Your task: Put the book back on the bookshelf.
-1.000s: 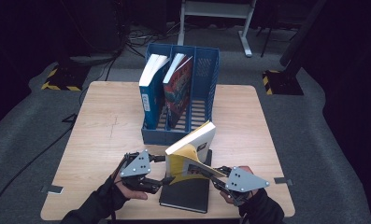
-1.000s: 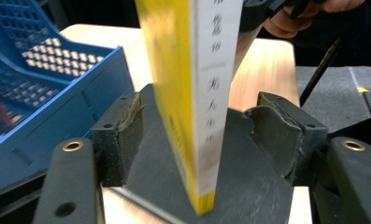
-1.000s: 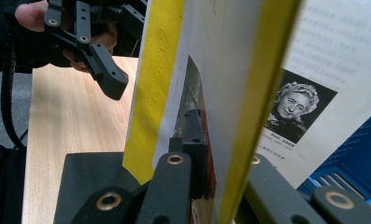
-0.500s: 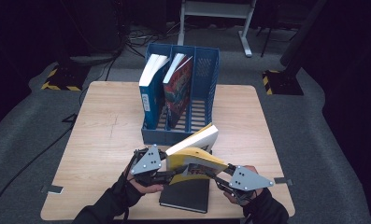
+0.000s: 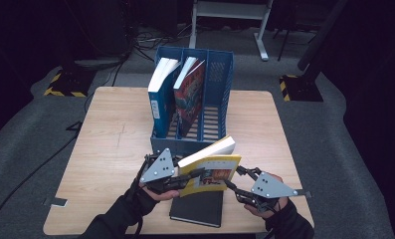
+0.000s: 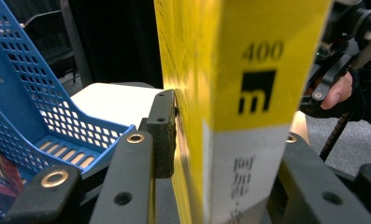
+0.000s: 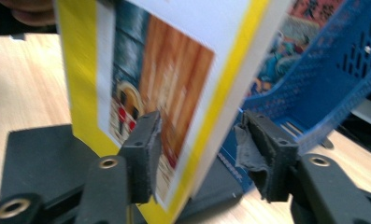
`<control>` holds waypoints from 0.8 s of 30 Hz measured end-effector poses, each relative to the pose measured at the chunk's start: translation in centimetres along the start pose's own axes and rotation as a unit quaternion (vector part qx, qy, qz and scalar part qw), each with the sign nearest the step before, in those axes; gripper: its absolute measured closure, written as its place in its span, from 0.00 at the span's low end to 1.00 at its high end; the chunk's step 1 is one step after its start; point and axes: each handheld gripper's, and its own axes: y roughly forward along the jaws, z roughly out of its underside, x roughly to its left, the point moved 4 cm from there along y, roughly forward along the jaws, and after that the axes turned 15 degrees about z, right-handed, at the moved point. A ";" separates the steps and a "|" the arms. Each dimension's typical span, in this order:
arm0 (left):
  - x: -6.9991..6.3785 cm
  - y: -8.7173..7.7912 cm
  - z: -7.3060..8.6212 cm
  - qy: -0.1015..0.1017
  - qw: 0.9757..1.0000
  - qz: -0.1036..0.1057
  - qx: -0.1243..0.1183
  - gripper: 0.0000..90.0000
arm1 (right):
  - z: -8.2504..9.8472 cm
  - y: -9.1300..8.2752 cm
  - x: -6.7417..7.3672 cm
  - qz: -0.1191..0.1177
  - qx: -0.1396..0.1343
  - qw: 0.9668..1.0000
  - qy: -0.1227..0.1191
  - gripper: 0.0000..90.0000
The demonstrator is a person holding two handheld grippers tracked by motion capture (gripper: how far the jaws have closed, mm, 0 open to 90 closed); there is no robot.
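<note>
A yellow book [image 5: 212, 167] hangs tilted above a black book [image 5: 197, 206] that lies flat at the table's front edge. My left gripper [image 5: 192, 177] is shut on the yellow book's spine end; in the left gripper view its jaws have just been closing, and one pad [image 6: 167, 130] presses the cover of the yellow book [image 6: 248, 93]. My right gripper [image 5: 231, 180] sits at the book's lower right corner. Its jaws have just been opening. In the right gripper view the book's [image 7: 174, 70] edge stands between the parted jaws of the right gripper [image 7: 203, 122], clear of the right pad [image 7: 260, 140].
A blue slotted file rack [image 5: 217, 74] stands at mid table just behind the book, with a blue book [image 5: 160, 97] and a colourful one [image 5: 190, 94] upright in its left slots. The wooden table [image 5: 110, 139] has bare room on the left.
My left gripper moved right and up to the yellow book and closed on its spine end. My right gripper's jaws opened off the book's corner, and the book now sits lower and flatter.
</note>
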 end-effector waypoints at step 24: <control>0.1 -0.1 0.1 -0.007 1.000 -0.003 0.002 0.82 | 11.2 0.8 -4.1 0.002 0.203 0.975 0.086 0.28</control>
